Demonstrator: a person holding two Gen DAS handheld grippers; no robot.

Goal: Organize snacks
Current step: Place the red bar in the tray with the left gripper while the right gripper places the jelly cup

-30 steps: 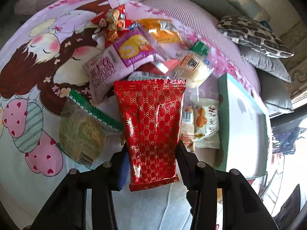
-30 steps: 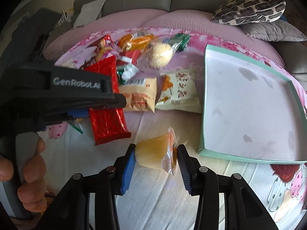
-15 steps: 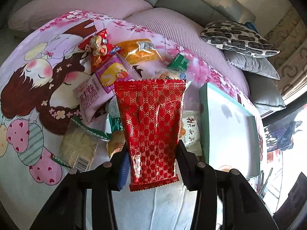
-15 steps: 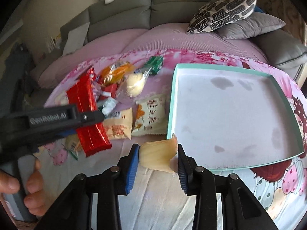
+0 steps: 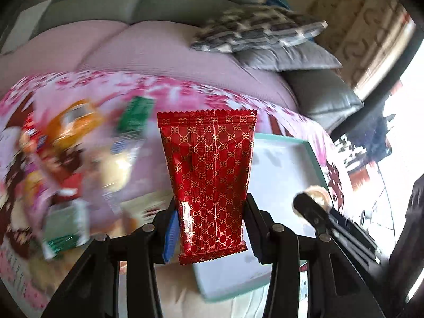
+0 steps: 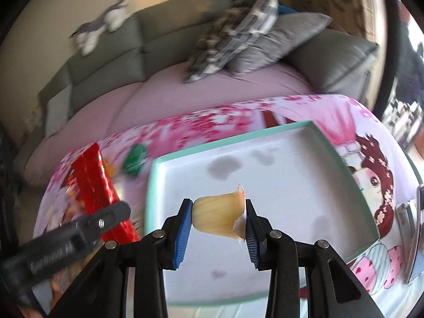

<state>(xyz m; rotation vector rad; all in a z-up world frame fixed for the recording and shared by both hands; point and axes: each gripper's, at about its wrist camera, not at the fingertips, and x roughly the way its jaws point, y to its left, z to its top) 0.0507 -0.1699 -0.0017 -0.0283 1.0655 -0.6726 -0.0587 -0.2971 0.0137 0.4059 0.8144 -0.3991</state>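
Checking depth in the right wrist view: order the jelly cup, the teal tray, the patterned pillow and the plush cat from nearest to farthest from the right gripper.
1. jelly cup, clamped in the right gripper.
2. teal tray, directly beneath and beyond.
3. patterned pillow, on the sofa, upper right.
4. plush cat, on the sofa back, upper left.

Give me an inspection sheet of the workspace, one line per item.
Surface: pink cartoon-print blanket.
Job's things: red snack packet in the left gripper; yellow jelly cup in the right gripper, over the teal-rimmed tray, which holds no snacks.
Clutter: blurred snack pile left of the tray.
Grippers: both shut on their snacks.
Cables: nothing seen.
Surroundings: grey sofa, patterned cushion, plush toy.
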